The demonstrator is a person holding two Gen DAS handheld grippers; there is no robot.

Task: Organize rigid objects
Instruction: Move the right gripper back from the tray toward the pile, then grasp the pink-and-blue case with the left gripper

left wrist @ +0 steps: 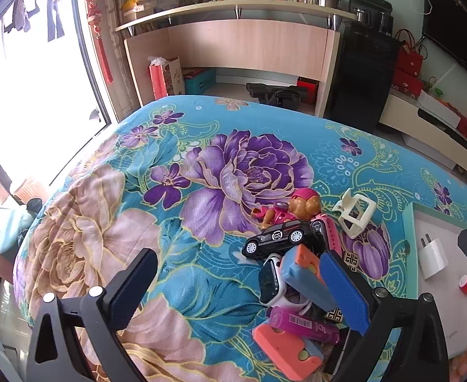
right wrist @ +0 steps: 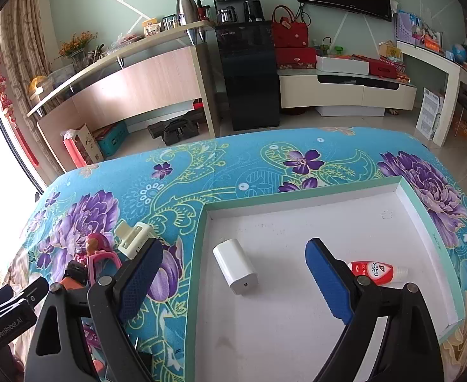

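A pile of small objects lies on the floral bedspread: a black toy car point(left wrist: 276, 238), a toy dog figure point(left wrist: 300, 208), a smartwatch point(left wrist: 270, 281), orange-and-blue toys point(left wrist: 300, 270), a purple tube point(left wrist: 303, 321) and a cream hair claw point(left wrist: 354, 213). My left gripper point(left wrist: 243, 289) is open, its right finger over the pile. A white tray point(right wrist: 418, 213) holds a white charger point(right wrist: 235, 265) and a small red bottle point(right wrist: 377, 270). My right gripper point(right wrist: 233, 281) is open above the tray, around the charger.
The bed's far edge point(right wrist: 265, 133) drops to a tiled floor. Beyond stand a wooden desk point(left wrist: 243, 47), a black cabinet point(right wrist: 249, 73) and a TV stand point(right wrist: 348, 92). A window point(left wrist: 26, 79) is on the left.
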